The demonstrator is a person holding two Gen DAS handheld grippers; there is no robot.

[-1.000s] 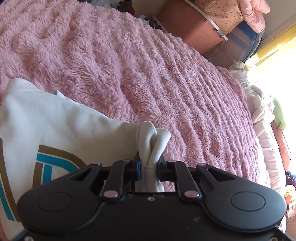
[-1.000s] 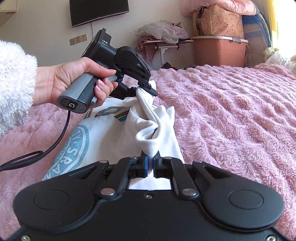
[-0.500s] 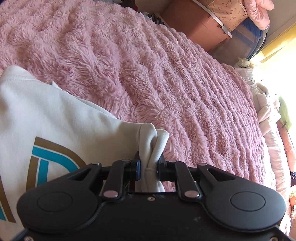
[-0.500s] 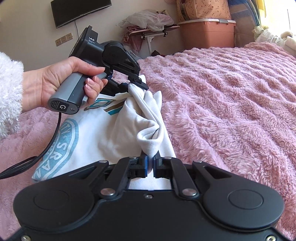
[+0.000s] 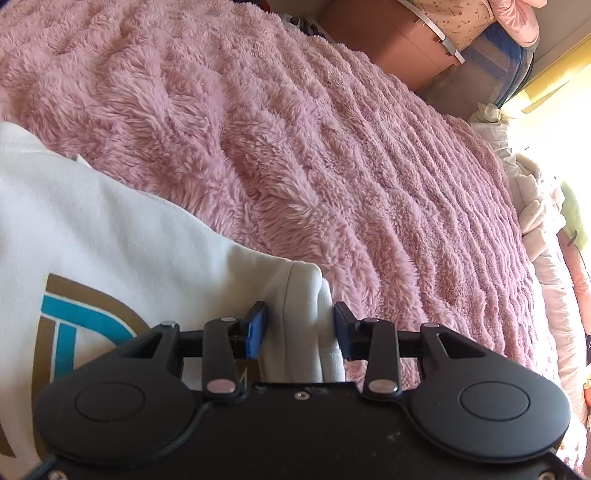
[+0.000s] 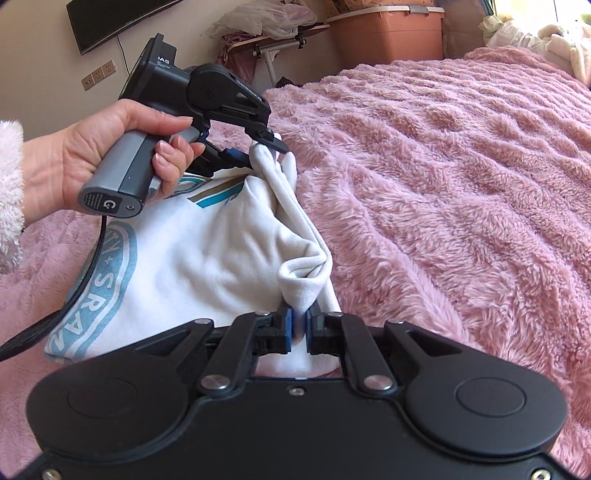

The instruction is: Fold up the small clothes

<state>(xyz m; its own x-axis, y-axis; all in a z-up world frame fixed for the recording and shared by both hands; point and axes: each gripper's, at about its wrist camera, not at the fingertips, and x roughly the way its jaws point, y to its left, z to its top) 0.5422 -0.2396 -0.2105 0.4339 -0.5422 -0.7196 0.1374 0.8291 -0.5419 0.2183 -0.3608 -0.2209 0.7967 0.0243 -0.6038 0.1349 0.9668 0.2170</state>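
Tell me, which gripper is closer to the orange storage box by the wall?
Left. The left gripper sits farther up the bed toward the orange storage box, its fingers open around the white shirt. The right gripper pinches the shirt farther away.

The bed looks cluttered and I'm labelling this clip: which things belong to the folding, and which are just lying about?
In the job:
- white printed shirt
- left gripper, jaws just opened, shirt edge loose between them
- right gripper, shut on the shirt
- pink fleece blanket, the folding surface

Lying about:
- brown storage bin
- wall television
- clothes pile
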